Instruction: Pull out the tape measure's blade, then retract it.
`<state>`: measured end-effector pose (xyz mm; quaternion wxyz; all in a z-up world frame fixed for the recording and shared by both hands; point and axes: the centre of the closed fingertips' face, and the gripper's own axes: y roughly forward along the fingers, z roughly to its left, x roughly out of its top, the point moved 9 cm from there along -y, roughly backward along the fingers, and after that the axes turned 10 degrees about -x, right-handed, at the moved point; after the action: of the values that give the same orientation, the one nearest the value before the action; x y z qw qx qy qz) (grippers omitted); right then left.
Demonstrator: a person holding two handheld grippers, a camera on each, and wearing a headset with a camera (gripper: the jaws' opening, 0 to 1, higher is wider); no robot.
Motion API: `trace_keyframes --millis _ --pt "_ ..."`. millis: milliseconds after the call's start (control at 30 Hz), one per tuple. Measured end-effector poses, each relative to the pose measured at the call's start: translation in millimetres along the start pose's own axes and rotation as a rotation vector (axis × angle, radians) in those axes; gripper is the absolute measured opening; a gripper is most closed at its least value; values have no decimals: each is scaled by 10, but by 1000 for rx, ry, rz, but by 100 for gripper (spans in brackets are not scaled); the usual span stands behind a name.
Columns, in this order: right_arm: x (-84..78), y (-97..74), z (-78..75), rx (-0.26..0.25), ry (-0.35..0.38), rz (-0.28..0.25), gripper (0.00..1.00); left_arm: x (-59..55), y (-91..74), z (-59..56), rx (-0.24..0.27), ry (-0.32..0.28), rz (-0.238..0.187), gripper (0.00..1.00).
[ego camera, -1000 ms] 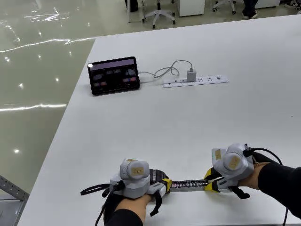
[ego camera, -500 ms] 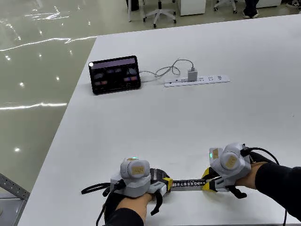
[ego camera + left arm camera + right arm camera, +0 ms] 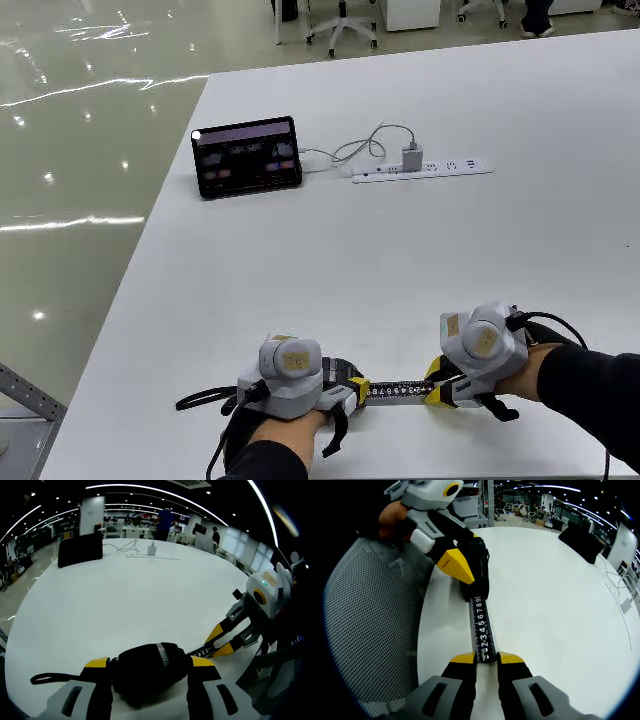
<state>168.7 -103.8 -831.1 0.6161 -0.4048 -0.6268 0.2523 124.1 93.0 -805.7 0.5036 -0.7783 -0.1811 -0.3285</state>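
Note:
The black tape measure case [image 3: 150, 669] sits near the table's front edge, clamped between my left gripper's [image 3: 150, 664] yellow-tipped fingers; it shows in the head view as a dark case [image 3: 337, 373]. A short length of dark numbered blade [image 3: 482, 629] runs out of the case [image 3: 478, 575] across the white table. My right gripper [image 3: 486, 657] is shut on the blade's end. In the head view the blade [image 3: 396, 389] spans the small gap between the left gripper [image 3: 345, 388] and the right gripper [image 3: 436, 383]. A black strap [image 3: 55, 678] trails from the case.
A black tablet [image 3: 246, 157] stands at the table's far left, cabled to a charger in a white power strip [image 3: 422, 169]. Bare white table [image 3: 420, 270] lies between those and the grippers. The table's left edge drops to a glossy floor [image 3: 80, 180].
The right gripper has moved left toward the case, so less blade is out than a second ago. The left gripper and case have stayed put.

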Motion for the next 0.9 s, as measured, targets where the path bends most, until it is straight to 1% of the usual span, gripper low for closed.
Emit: trace_keyframes --millis 500,900 --pt "116 79 35 7 -13 -6 11 -3 0 10 -5 -1 2 56" --pt "169 129 56 8 -32 -20 12 -3 2 11 -5 -1 1 56"
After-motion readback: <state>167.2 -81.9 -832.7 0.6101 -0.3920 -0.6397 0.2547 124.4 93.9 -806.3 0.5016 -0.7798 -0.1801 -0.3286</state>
